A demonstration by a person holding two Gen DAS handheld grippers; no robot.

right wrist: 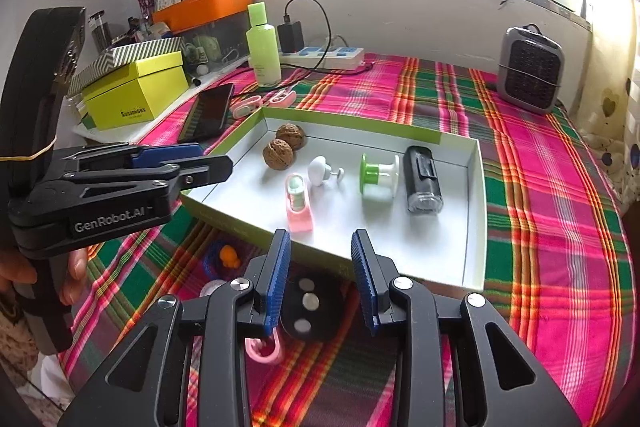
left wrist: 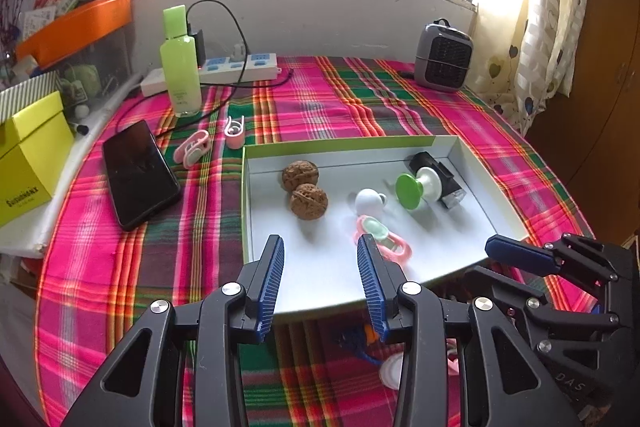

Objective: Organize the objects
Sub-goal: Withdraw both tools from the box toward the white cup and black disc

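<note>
A white tray with a green rim [left wrist: 344, 143] [right wrist: 478, 211] lies on the plaid cloth. In it are two walnuts [left wrist: 304, 191] [right wrist: 284, 145], a white knob [left wrist: 369, 202] [right wrist: 320, 169], a pink and green clip [left wrist: 384, 237] [right wrist: 298, 203], a green and white spool [left wrist: 418, 189] [right wrist: 378, 175] and a black box [left wrist: 438, 179] [right wrist: 422, 179]. My left gripper [left wrist: 320, 259] is open and empty over the tray's near edge. My right gripper [right wrist: 320, 255] is open and empty above a black round remote [right wrist: 310, 307] on the cloth. A pink ring [right wrist: 264, 349] and an orange toy on blue [right wrist: 228, 257] lie nearby.
A phone [left wrist: 138, 173], two pink clips [left wrist: 212, 143], a green bottle [left wrist: 180, 63], a power strip [left wrist: 240, 67] and a grey heater [left wrist: 442, 57] stand on the cloth. Yellow and orange boxes [left wrist: 32, 151] crowd the left. The table's right edge curves near a curtain.
</note>
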